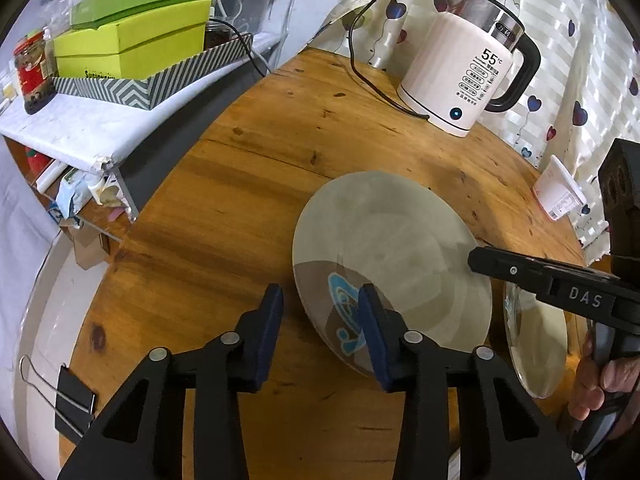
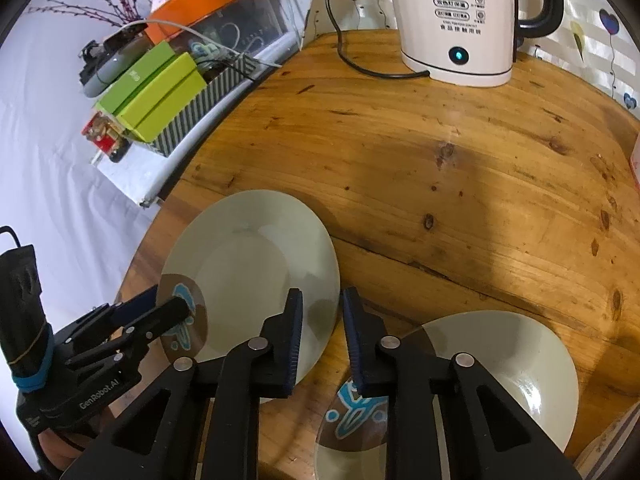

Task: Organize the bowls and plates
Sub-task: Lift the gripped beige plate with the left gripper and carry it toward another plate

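Note:
Two pale plates with a brown patch and blue design lie on the round wooden table [image 1: 240,184]. The left plate [image 1: 392,264] also shows in the right wrist view [image 2: 248,264]. The right plate [image 2: 516,376] shows partly in the left wrist view [image 1: 540,344]. My left gripper [image 1: 320,320] is open at the left plate's near-left rim, one pad over the blue design and one off the plate. My right gripper [image 2: 322,332] is open, straddling the left plate's right rim, with its right finger over the right plate's edge.
A white electric kettle [image 1: 460,76] with a black cord stands at the table's far side. A side shelf at the left holds green boxes [image 1: 128,44] in a striped tray and a jar. A small white cup [image 1: 558,194] lies near the right edge by the curtain.

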A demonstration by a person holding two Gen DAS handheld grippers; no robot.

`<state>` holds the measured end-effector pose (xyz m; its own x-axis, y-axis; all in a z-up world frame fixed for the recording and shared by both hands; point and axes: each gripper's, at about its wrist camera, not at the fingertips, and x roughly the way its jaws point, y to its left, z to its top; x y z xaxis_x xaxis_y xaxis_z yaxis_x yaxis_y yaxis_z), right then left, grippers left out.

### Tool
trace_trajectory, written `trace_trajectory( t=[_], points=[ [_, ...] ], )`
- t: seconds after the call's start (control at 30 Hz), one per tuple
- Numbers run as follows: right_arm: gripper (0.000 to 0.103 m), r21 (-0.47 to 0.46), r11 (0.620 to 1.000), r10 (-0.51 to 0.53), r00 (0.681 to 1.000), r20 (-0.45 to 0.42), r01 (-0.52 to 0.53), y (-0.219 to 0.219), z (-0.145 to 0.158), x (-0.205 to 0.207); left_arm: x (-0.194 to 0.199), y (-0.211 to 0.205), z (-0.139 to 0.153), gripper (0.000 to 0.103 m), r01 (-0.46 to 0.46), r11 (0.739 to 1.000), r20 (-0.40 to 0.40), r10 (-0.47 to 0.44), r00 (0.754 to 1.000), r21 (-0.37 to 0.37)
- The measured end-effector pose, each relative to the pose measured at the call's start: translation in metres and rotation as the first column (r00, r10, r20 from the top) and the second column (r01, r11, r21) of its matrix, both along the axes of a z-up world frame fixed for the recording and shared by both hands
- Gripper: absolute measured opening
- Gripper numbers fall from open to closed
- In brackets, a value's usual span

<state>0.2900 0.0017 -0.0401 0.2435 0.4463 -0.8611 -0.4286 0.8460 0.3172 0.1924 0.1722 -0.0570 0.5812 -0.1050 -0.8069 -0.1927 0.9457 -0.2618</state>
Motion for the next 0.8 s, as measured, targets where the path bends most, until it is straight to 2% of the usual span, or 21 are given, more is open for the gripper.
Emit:
trace_trajectory(
  t=[0.1, 0.37, 0.8],
  points=[
    [0.014, 0.007, 1.0, -0.005, 1.0, 0.001, 0.005, -0.001, -0.001, 0.001, 0.002, -0.001, 0.0, 0.032, 0.012, 1.0, 0.003, -0.012, 1.0, -0.012],
    [0.013, 0.004, 1.0, -0.009, 1.0, 0.007, 0.009, 0.001, 0.002, 0.0, 0.0, -0.003, 0.004, 0.032, 0.007, 1.0, 0.008, -0.007, 1.0, 0.004],
    [0.013, 0.011, 1.0, -0.008, 1.0, 0.031, 0.007, 0.0, 0.023, -0.017, -0.017, -0.007, 0.025, 0.032, 0.005, 1.0, 0.025, -0.006, 1.0, 0.025]
  ],
)
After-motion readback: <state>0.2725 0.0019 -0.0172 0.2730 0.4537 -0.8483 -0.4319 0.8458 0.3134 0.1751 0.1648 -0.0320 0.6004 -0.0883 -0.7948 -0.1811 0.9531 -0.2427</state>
